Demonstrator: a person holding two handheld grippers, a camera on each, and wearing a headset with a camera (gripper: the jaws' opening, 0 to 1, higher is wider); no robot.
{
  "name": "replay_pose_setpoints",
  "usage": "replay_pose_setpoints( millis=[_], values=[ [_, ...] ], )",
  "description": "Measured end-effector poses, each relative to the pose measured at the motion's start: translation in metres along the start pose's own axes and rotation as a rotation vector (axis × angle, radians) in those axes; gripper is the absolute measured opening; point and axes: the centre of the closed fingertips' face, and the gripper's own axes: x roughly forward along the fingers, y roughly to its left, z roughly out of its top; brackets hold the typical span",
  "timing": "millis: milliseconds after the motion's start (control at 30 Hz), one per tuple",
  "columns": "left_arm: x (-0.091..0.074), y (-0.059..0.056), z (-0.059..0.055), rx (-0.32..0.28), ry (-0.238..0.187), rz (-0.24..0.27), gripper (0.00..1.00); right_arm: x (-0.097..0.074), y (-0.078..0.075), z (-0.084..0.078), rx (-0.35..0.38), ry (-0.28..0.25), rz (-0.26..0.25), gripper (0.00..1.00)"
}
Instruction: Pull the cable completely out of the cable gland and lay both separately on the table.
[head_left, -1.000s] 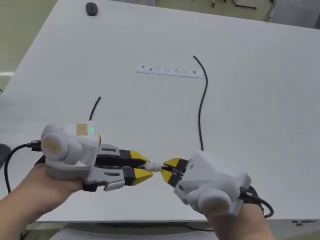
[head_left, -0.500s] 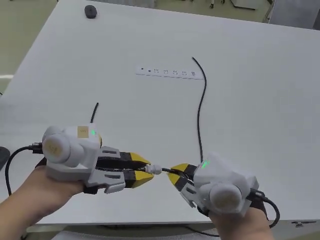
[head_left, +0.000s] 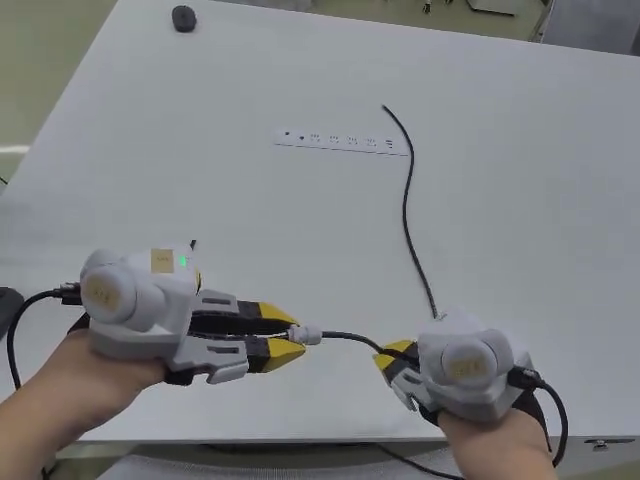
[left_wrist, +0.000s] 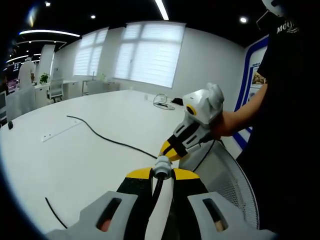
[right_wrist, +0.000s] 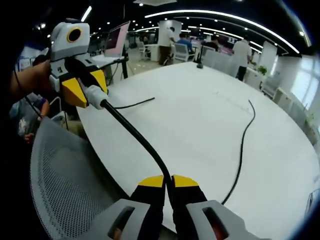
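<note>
One cable gland in left gripper, one cable in right gripper

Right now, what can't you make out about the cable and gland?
- How much cable is inside the cable gland: head and left gripper views, covered by the left claw.
- Tail behind the gland: head view, mostly under the left gripper's body.
- Markings on the power strip: head view, too small.
</note>
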Motion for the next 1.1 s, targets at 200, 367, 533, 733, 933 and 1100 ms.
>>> replay_pose_setpoints(
  millis=[200,367,533,733,933,1100],
  values=[
    [0.002,-0.002,-0.002,-0.007,0.002,-0.007,0.15,0.001,-0.001,-0.006,0.044,0.016,0.001,0.0],
    [0.001,0.001,-0.002,-0.009,0.001,-0.002,0.15,-0.001,0.002,-0.004,0.07,0.001,0.02,0.02],
    [-0.001,0.004,-0.002,-0.011,0.008,0.007,0.15,-0.013,0.006,0.004,0.068,-0.043,0.037,0.04],
    [-0.003,0.004,-0.003,-0.019,0.006,0.005,0.15,-0.031,0.021,0.033,-0.072,-0.11,0.053,0.14],
    [-0.001,0.001,-0.003,-0.016,0.009,-0.003,0.15,-0.03,0.05,0.066,-0.298,-0.125,0.068,0.17],
    [0.001,0.0,-0.001,-0.007,0.011,-0.008,0.15,-0.027,0.068,0.074,-0.417,-0.118,0.077,0.12]
  ],
)
